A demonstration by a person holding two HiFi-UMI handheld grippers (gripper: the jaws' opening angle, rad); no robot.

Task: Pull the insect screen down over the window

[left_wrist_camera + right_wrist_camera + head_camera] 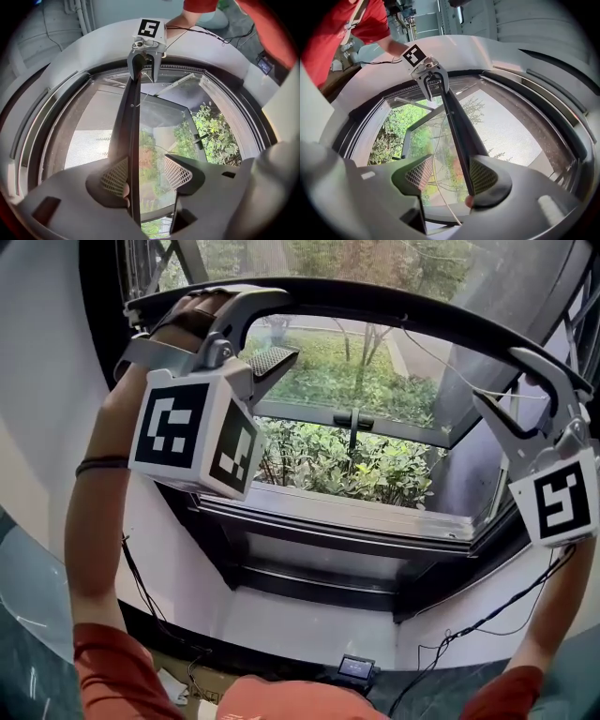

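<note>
Dark plastic fingers (116, 177) of the left gripper (146, 173) stand wide and straddle the black bottom bar (131, 122) of the insect screen. Only one finger touches the bar; the other stands clear. The right gripper (449, 176) mirrors this: its fingers (483, 177) are spread, the bar lies against one of them, and a thin white cord (436, 187) hangs through the gap. Neither gripper clamps the bar; each only hooks over it.

In the head view the bar runs high across the window (356, 521) with a gripper near each end. The mesh (89, 145) lies above the bar. The open sash (352, 418) and the shrubs (328, 460) below are uncovered, so most of the pull looks yet to be done.

The likeliest trouble is the bar slipping out of a loose hook, since nothing pinches it. If the screen is sprung, it would then run back up. One hand pulling ahead of the other could tilt the bar and jam it in the frame. The cord could also catch between the right fingers and drag.
</note>
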